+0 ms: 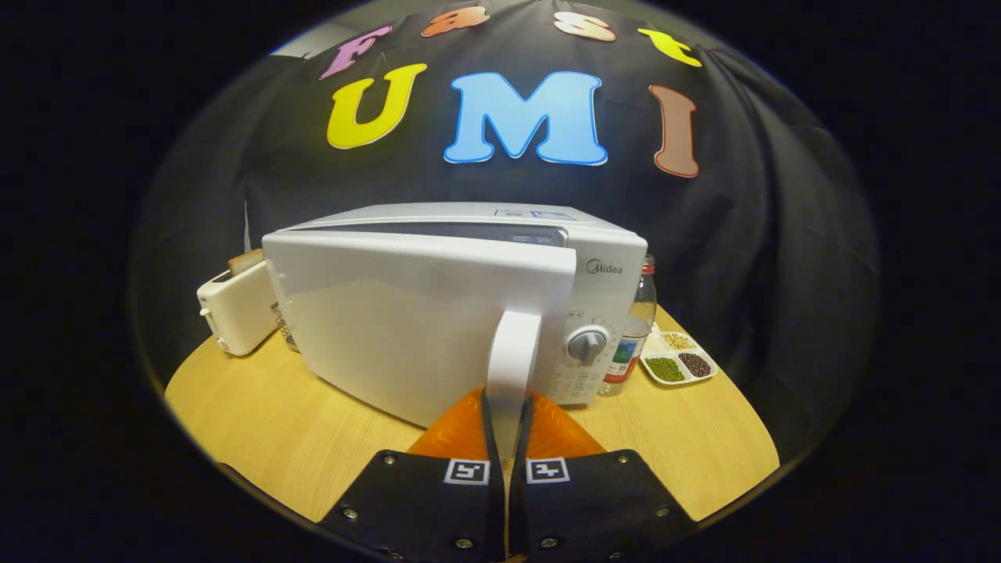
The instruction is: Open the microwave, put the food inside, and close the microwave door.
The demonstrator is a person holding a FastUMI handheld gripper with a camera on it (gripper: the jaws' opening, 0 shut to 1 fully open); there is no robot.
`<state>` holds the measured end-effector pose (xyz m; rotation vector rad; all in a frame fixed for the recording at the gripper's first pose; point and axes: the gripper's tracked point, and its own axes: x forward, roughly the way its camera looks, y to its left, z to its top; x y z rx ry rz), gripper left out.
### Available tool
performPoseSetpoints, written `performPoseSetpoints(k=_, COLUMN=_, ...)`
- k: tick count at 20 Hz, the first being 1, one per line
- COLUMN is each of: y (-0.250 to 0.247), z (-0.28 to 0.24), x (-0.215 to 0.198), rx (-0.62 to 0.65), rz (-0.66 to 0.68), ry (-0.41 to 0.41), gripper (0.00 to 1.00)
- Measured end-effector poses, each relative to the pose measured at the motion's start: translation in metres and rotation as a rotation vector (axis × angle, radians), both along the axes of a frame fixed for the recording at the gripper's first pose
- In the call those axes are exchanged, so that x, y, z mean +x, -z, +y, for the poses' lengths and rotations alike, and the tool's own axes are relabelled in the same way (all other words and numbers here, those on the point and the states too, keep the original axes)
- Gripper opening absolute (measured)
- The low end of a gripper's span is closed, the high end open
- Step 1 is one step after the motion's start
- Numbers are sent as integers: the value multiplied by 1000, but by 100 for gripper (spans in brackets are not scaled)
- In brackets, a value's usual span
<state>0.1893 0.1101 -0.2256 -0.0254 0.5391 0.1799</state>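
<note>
gripper [507, 422] clamping door handle [512, 367], Midea microwave [469, 313]

Table [258, 426]: round, pale wood-grain top; carries every item listed below.
Toaster [235, 309]: white, set toward the table's far left edge, with a slice of bread [245, 260] standing up out of its slot.
Bottle [635, 328]: clear plastic, upright, red cap, label low on the body; part of it is hidden from view.
Divided dish [679, 361]: white, just right of the bottle; one compartment holds green beans, one dark red-brown beans, one pale grains.
</note>
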Motion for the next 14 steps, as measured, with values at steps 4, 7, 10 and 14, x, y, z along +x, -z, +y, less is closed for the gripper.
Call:
performPoseSetpoints(k=4, y=-5, z=16, x=-41, rx=2, rz=8, ry=-34, gripper=3)
performPoseSetpoints(k=7, y=-8, z=33, x=-72, rx=3, rz=12, ry=-50, gripper=3)
performPoseSetpoints(k=10, y=-12, z=50, x=-98, rx=10, rz=13, ry=-64, gripper=3)
performPoseSetpoints(k=14, y=-16, z=76, x=-129, rx=12, rz=12, ry=-85, gripper=2)
